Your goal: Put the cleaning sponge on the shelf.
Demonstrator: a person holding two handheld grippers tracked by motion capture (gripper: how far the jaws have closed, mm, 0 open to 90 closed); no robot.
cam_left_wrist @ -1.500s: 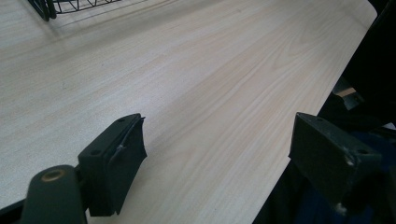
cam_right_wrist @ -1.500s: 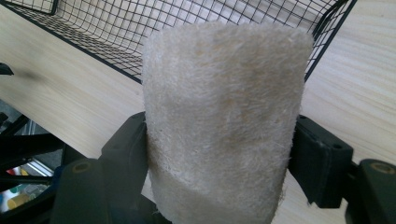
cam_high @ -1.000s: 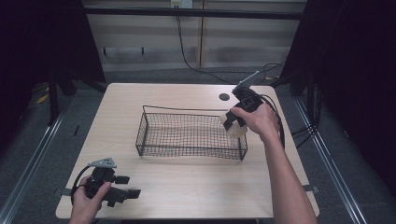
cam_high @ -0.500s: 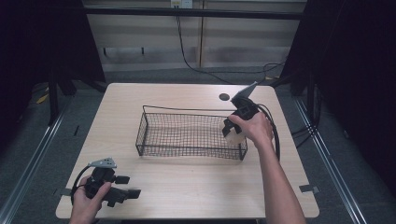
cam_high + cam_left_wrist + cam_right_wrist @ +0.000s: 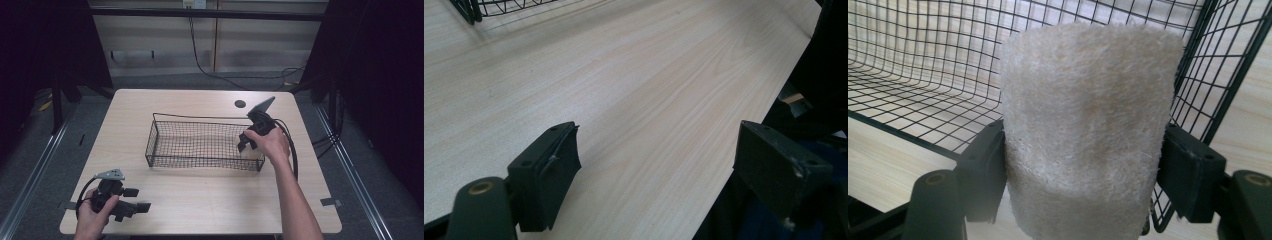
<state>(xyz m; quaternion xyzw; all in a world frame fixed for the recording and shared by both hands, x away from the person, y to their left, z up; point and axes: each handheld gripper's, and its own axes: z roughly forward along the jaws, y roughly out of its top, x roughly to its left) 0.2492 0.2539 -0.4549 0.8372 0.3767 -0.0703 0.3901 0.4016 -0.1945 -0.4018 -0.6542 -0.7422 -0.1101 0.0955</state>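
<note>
Light wood counter (image 5: 200,200) is carrying a wire basket (image 5: 200,145), where the right claw (image 5: 248,145) is pinching a fuzzy roll (image 5: 1083,130) that could snag the wires, while the left claw (image 5: 131,206) is sitting spread.

We work with two black handheld grippers. Our left gripper (image 5: 134,200) carries a grey three-cornered plate (image 5: 110,174) on top, and a black cable (image 5: 83,192) loops from its rear. Our right gripper (image 5: 246,145) bears a similar grey plate (image 5: 262,106), tilted on edge, and a thick black cable (image 5: 291,147) curves past the wrist. Each jaw is a blocky black pad with worn, scuffed edges; a brass-coloured screw (image 5: 480,188) sits at the jaw arm's base in the left gripper view. Our forearms are bare, with no sleeves in frame.
</note>
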